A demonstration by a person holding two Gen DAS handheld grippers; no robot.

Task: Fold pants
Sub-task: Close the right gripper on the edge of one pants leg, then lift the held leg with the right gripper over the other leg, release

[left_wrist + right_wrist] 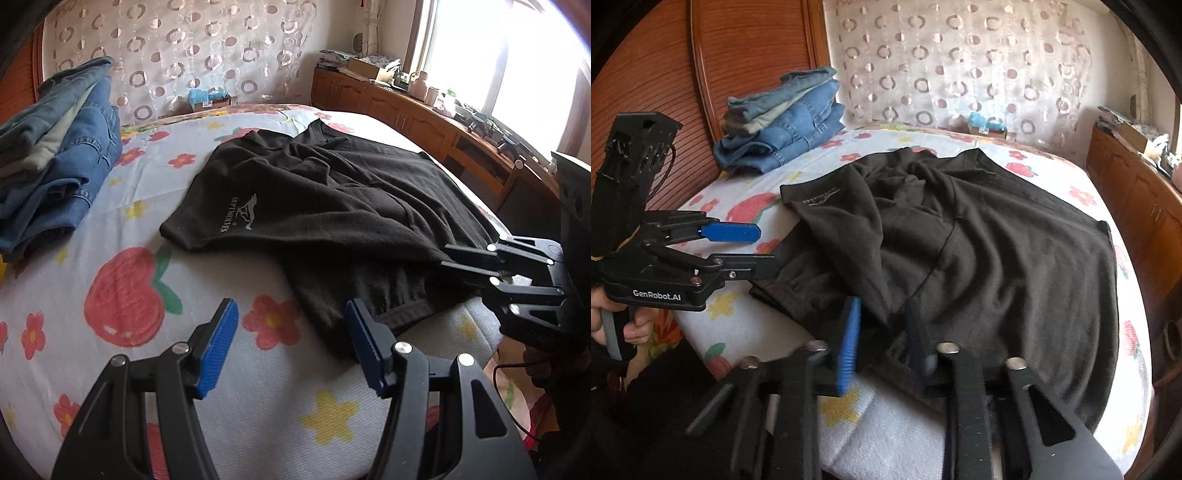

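Writing on the pants: pale grey print near one hem reads "SEPTWOLVES", with a running wolf figure beside it; in the right wrist view it is too small to read.
Writing on the tool: "GenRobot.AI" in white on the body of the left gripper point(759, 247), seen from the right wrist camera.
Pants point(332, 206): black, soft knit cloth, short-legged by the look of the hems, rumpled with many creases, and a seam line running down the middle.
Where they lie: spread on the bed point(129, 258), over a white cover printed with red flowers, yellow stars and strawberries; the near edge hangs at the bed's front edge.
Long axis: runs from the near front edge of the bed away toward the curtain point(166, 55); the printed hem points to the left side.
Left gripper: fingers spread apart, blue pads facing each other, nothing between them; its tips are at the near left edge of the pants.
Right gripper point(443, 258): fingers pressed nearly together, pinching the near edge of the black cloth.
Jeans point(55, 155): a folded blue stack at the far left of the bed, well apart from the pants.
Hand point(624, 321): holds the left tool's handle.
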